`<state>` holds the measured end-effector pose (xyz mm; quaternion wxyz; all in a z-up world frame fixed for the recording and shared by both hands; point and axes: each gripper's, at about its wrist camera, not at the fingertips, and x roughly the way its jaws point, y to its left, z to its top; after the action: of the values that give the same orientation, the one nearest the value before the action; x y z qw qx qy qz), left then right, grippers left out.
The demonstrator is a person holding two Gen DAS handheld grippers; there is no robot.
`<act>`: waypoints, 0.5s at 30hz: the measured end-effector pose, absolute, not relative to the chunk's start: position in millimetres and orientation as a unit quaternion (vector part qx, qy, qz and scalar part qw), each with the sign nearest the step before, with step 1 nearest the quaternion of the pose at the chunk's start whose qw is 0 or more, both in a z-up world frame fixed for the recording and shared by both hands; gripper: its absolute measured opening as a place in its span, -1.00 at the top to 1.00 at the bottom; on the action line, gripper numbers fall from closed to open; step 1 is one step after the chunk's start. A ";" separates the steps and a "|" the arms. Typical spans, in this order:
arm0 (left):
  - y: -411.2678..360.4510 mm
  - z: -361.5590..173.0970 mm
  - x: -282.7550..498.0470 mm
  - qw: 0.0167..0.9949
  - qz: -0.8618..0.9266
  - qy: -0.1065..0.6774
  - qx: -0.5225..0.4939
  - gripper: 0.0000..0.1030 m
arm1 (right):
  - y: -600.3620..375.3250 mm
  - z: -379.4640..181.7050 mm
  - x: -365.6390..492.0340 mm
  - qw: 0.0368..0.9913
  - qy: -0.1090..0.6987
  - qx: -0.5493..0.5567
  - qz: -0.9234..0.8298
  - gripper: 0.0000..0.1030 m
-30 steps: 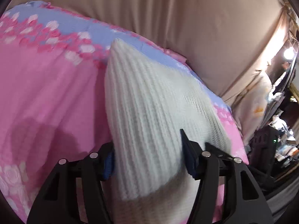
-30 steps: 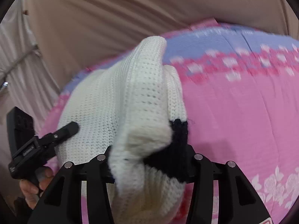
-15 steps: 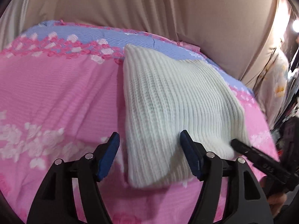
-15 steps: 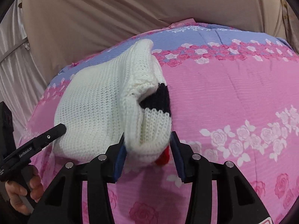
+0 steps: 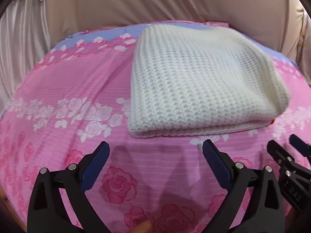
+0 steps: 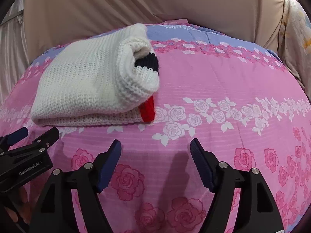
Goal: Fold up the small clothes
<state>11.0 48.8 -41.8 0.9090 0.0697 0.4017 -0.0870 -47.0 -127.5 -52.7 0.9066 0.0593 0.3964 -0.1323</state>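
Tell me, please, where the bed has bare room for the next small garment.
Bare sheet lies right of the folded sweater, out to the curtain. The near strip is crowded by the open left gripper and right gripper.

Black grippers with blue-padded fingers (image 6: 108,161), silver screws, apparently "GenRobot.AI" lettering.

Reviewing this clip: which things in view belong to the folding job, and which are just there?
Belongs to the job:
white knitted garment, folded on the bedspread
left gripper, open
right gripper, open

Just there:
pink rose bedspread
beige curtain
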 end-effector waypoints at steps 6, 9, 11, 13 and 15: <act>44.9 -45.4 10.4 0.908 -0.073 0.405 0.082 -0.83 | -118.5 -56.0 -43.6 0.904 0.405 0.039 -0.132 -0.40; 39.8 -45.0 7.7 0.909 -0.066 0.399 0.097 -0.83 | -121.2 -57.3 -43.5 0.903 0.406 0.051 -0.128 -0.40; 36.3 -44.7 5.6 0.911 -0.063 0.394 0.109 -0.83 | -121.3 -57.9 -43.3 0.904 0.406 0.053 -0.125 -0.40; 33.1 -44.3 3.8 0.911 -0.066 0.391 0.116 -0.83 | -120.1 -58.1 -42.8 0.904 0.406 0.052 -0.122 -0.40; 31.3 -44.0 2.5 0.911 -0.066 0.388 0.121 -0.83 | -118.5 -58.1 -42.3 0.904 0.407 0.050 -0.121 -0.40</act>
<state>2.5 31.3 -44.0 0.9112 0.1205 0.3885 -0.0656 -42.3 -118.5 -58.1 0.9042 0.0497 0.4065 -0.1213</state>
